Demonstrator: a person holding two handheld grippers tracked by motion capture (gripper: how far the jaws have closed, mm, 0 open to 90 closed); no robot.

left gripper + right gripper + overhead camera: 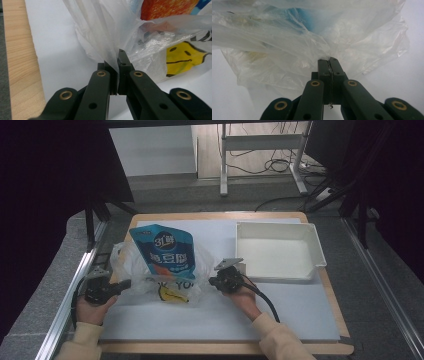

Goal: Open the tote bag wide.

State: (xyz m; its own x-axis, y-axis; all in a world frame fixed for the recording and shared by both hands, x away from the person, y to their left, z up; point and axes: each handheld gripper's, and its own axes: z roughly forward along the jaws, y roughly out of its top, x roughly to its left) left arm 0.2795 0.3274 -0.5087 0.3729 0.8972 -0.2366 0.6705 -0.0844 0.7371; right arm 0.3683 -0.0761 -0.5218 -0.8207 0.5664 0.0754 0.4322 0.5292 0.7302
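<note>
A clear plastic bag (175,282) with a yellow smiley face lies on the white mat, and a blue snack pouch (165,249) stands tilted half inside it. At the bag's left side my left gripper (126,283) is shut on the bag's film. In the left gripper view the film (110,37) runs down into the closed jaws of that gripper (115,64), with the smiley print (183,56) to the right. On the bag's right side my right gripper (216,281) is also shut on the film. The right gripper view has the crumpled bag (294,45) pinched at its tips (329,60).
An empty white tray (277,251) sits at the back right of the mat. The wooden table edge (225,347) frames the white mat (290,312). Metal rails run along both sides of the table. A desk frame and cables stand on the floor beyond.
</note>
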